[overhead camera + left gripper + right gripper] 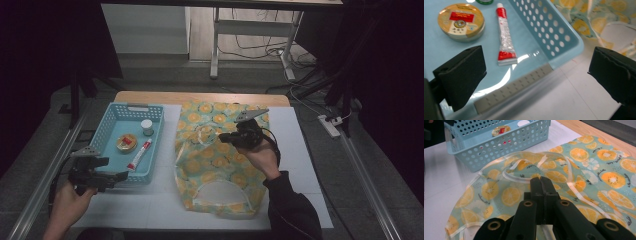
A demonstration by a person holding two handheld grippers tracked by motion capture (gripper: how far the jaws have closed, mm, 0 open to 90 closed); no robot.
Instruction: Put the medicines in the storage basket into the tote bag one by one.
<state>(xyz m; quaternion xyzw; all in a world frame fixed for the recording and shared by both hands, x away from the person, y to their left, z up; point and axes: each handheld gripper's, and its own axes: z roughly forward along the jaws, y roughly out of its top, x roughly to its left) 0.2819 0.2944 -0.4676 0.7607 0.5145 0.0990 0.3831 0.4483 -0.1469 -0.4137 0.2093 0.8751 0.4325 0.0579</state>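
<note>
A: Pinching the bag's mouth, looks like — right gripper has its jaws fully together on the citrus-print bag, apparently nipping fabric or a handle strap; the exact bit caught is hidden under the jaws. My guess is it's lifting the opening so stuff can go in.

B: And the left?

A: Left gripper jaws wide apart, nothing between them. It hovers over the near corner of the blue basket, pointing in at the contents. Probably lining up for a pick.

B: What's in the basket?

A: 3 items: red-and-white tube closest to the near wall, gold round tin just beside it on the basket's left side, small white-lidded jar toward the far wall.

B: Bag relative to basket?

A: Just to the basket's right on the white worktop, lying flat, mouth end raised slightly.

B: Hand poses?

A: Right forearm reaches forward from the near edge across the bag, gripper tilted down. Left hand low at the basket's near-left corner, gripper roughly level.
</note>
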